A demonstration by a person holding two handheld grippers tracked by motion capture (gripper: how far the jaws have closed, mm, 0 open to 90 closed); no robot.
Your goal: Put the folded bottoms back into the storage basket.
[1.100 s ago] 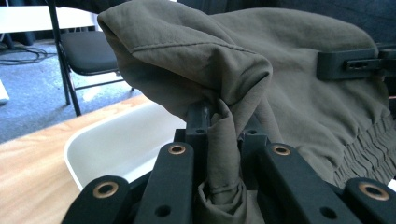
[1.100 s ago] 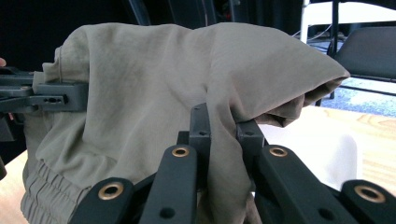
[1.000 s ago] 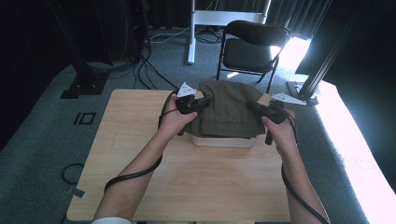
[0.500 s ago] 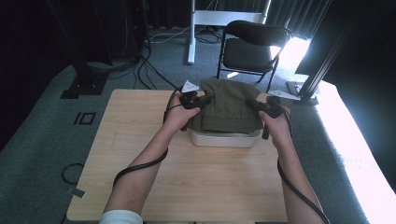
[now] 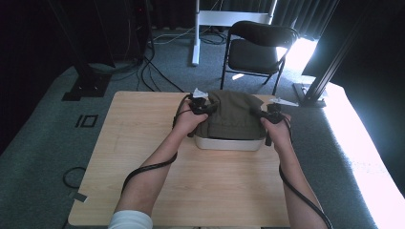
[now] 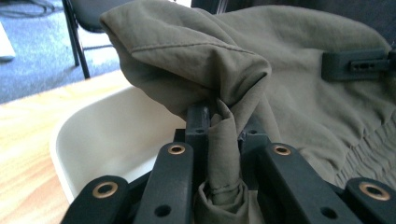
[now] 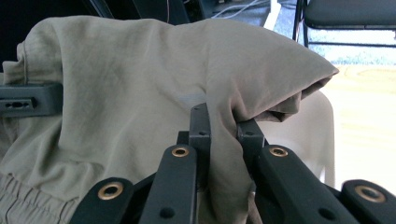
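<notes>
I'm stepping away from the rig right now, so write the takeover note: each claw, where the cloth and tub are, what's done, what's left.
Left claw: shut on a fold of the olive garment at its left edge.
Right claw: shut on a fold at the garment's right edge.
The garment is bunched between both claws, over the white tub, which sits on the wooden table toward its far side.
Done: both edges gripped, garment positioned above the tub.
Left, as it looks: either lower it into the tub and release, or lift it clear; the pictures don't settle which. Keep both grips even so the cloth doesn't slip.
</notes>
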